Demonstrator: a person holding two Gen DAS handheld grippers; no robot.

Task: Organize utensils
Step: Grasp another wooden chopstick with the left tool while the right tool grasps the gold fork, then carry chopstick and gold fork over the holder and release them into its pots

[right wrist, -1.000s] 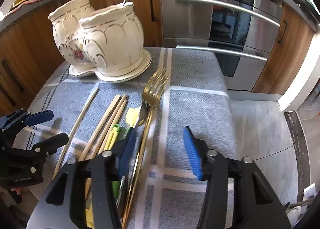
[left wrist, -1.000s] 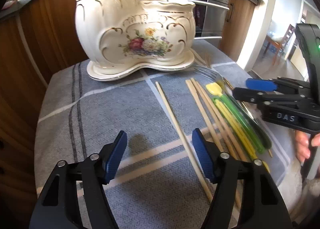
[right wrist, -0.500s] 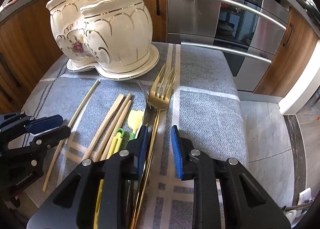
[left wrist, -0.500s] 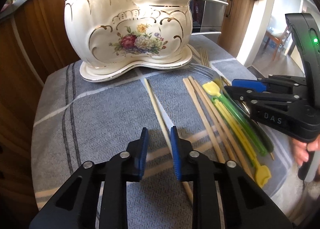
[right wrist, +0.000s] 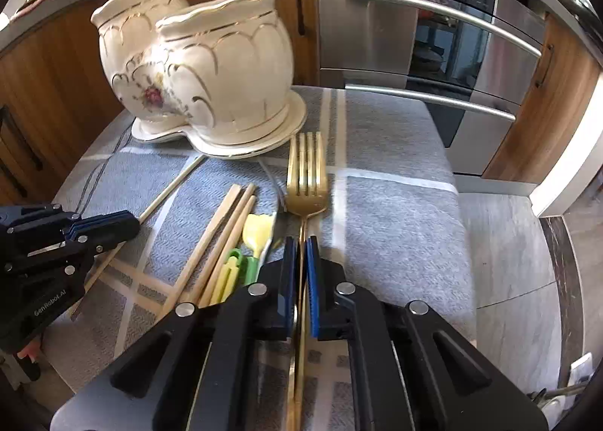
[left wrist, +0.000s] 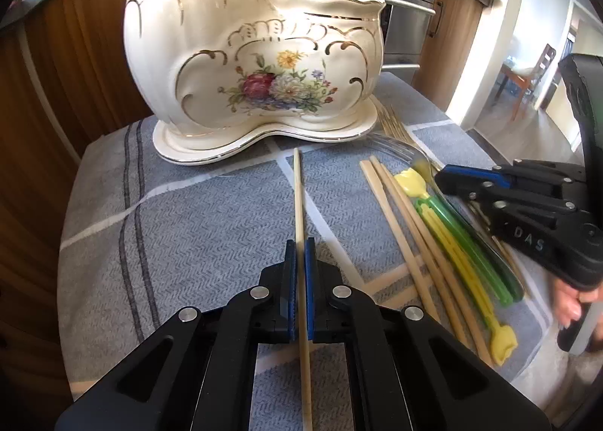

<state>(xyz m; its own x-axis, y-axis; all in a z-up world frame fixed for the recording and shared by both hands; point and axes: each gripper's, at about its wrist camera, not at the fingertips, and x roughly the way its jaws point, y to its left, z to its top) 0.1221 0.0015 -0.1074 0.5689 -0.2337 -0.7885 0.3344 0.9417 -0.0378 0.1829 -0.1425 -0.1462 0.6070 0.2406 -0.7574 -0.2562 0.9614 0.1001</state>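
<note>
Grey cloth (left wrist: pixel 196 242); left gripper (left wrist: pixel 300 254) now clamps chopstick (left wrist: pixel 297 190); right gripper (right wrist: pixel 300 254), fork (right wrist: pixel 306 182).

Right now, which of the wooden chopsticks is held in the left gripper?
The lone chopstick, lying apart from the others, pointing toward the ceramic holder; the left gripper is shut on it.

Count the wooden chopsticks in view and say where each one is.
4. One chopstick is clamped in the left gripper. Three more chopsticks lie bundled on the cloth, left of the yellow and green utensils. Others may be hidden.
</note>
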